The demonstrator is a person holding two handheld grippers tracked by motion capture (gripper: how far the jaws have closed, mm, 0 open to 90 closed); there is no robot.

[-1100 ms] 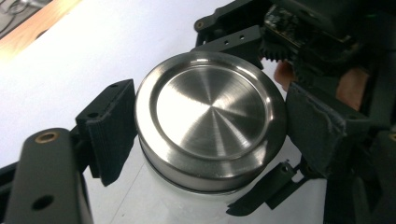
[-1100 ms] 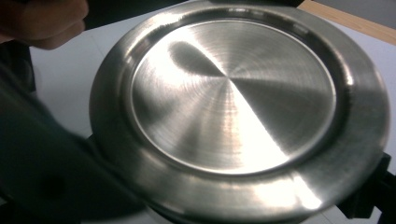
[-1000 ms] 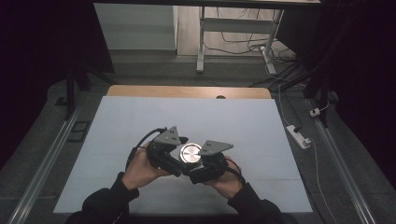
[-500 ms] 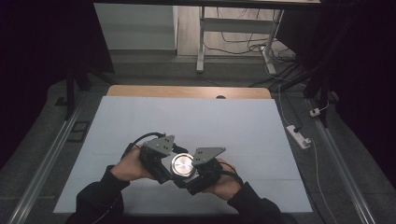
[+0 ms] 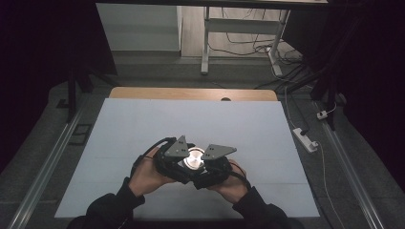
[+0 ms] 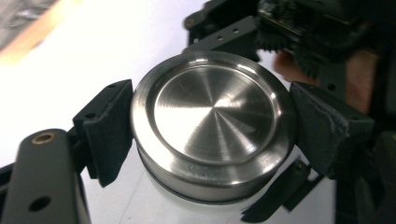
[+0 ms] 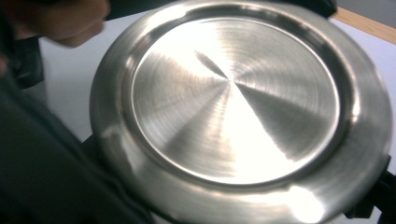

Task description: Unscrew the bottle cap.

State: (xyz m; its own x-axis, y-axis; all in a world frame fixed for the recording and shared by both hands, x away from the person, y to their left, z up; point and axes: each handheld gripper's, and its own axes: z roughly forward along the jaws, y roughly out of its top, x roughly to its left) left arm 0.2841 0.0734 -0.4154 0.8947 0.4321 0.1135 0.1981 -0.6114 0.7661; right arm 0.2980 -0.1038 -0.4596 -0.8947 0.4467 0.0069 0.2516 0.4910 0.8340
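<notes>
High view: both hands are holding a steel-lidded jar [image 5: 193,159] just above the surface [image 5: 143,124]. Left gripper view: left tongs [image 6: 210,116] are pinching the lid [image 6: 212,119], having just been closing; twisting could slip. Right gripper view: right tongs' state I cannot tell.

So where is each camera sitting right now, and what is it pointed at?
High view: above the person's side, looking forward and down on the table; both forearms, left gripper and right gripper meet at a metal lid.
Left gripper view: rides on the left gripper, looking down on the lid; its fingers press the rim.
Right gripper view: close on the lid; a hand at top left.
All three share the lid.
</notes>
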